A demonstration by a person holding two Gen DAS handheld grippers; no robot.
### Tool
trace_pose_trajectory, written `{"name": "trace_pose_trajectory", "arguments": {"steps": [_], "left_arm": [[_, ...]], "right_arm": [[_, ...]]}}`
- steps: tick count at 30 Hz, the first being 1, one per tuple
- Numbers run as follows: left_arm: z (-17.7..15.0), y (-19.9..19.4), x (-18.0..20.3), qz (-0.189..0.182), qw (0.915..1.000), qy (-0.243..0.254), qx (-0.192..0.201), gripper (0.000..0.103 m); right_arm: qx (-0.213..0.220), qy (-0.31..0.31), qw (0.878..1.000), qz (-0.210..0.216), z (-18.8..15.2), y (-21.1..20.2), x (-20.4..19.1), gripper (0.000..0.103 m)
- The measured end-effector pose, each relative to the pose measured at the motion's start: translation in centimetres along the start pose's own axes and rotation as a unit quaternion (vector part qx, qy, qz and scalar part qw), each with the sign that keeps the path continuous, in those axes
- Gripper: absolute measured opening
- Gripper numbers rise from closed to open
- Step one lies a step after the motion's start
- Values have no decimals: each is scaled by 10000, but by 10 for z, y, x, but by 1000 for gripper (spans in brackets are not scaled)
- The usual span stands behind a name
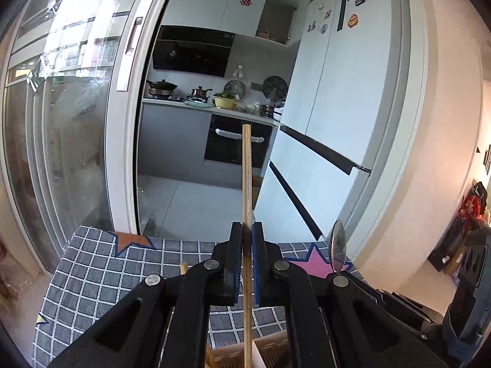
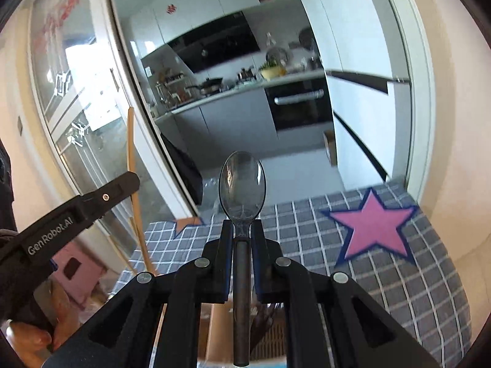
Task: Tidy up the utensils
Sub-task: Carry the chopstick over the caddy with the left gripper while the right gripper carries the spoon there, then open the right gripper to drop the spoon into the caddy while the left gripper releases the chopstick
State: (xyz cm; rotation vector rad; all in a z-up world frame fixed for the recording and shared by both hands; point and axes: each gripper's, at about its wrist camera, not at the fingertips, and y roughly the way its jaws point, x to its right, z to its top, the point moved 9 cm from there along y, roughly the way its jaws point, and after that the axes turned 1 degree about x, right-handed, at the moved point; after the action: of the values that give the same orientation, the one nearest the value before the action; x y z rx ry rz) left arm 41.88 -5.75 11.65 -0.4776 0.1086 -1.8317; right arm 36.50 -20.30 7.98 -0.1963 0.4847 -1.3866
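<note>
My left gripper (image 1: 247, 230) is shut on a wooden chopstick (image 1: 246, 178) that stands upright between the blue pads, its top end well above the fingers. In the right wrist view my right gripper (image 2: 242, 227) is shut on the dark handle of a clear grey plastic spoon (image 2: 242, 184), bowl pointing up and away. That spoon (image 1: 337, 247) shows edge-on at the right of the left wrist view. The left gripper (image 2: 92, 197) and its chopstick (image 2: 132, 165) appear at the left of the right wrist view. Both grippers hang above the checked tablecloth.
A table with a grey checked cloth (image 2: 414, 276) bearing a pink star (image 2: 373, 227) lies below. A wooden organizer box (image 1: 270, 351) sits under the grippers. A sliding glass door (image 1: 76, 122), kitchen counter (image 1: 214, 109) and white fridge (image 1: 337, 92) stand beyond.
</note>
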Motion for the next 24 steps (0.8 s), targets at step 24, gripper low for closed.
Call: {"name": "trace_pose_trajectory", "arguments": {"steps": [24], "left_arm": [[-94, -11, -5, 677, 9951, 705, -136, 38]], "right_arm": [[-90, -616, 9980, -94, -69, 6, 6, 14]]}}
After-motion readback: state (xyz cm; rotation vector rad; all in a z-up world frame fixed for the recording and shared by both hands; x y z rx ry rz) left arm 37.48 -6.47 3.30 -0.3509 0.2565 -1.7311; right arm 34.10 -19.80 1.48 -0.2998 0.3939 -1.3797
